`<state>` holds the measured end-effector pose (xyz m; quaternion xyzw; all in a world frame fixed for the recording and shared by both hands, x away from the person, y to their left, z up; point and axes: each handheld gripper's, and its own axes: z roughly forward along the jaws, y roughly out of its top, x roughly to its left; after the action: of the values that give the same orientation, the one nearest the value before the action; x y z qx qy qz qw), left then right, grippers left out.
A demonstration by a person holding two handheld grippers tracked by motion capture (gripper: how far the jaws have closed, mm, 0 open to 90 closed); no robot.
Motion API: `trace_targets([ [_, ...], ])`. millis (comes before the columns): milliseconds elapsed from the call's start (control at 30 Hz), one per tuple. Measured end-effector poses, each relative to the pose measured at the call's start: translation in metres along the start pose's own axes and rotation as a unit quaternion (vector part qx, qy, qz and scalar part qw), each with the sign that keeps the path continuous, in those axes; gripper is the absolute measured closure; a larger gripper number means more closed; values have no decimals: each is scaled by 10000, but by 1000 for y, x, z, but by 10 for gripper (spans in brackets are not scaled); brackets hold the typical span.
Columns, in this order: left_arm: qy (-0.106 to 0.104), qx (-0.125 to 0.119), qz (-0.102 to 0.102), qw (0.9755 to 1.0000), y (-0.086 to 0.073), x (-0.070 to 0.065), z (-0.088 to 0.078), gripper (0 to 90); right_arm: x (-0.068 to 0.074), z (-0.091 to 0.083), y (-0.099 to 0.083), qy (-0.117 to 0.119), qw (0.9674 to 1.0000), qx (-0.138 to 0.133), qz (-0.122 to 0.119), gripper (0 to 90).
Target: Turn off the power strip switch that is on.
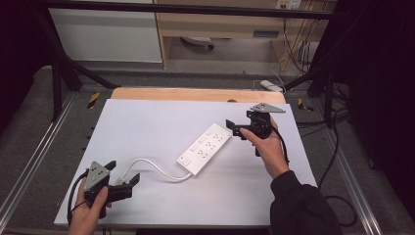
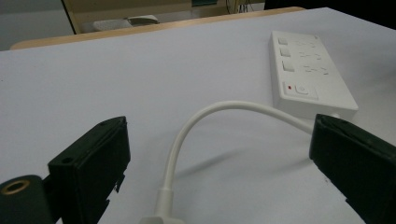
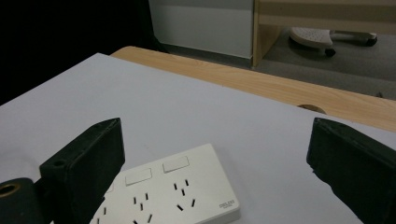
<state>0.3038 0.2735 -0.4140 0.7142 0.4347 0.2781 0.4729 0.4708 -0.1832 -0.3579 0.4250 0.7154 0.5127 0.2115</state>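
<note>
Right gripper hovers with jaws apart and empty above the far end of the white power strip, which lies flat mid-desk. Left gripper, also spread, straddles the cord near its plug, ungrasped. Nothing blocks either approach.

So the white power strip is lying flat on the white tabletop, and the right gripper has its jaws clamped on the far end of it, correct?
Not quite. The power strip does lie flat on the white tabletop, but the right gripper isn't clamped on it: the right gripper view shows its jaws wide apart above the strip's far end, holding nothing.
</note>
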Motion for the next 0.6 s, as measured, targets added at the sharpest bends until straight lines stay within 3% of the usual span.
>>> trace_targets([
  [600, 61, -1, -22, 10000, 0, 0, -1, 53, -12, -57, -6, -154, 9983, -532, -167, 45],
])
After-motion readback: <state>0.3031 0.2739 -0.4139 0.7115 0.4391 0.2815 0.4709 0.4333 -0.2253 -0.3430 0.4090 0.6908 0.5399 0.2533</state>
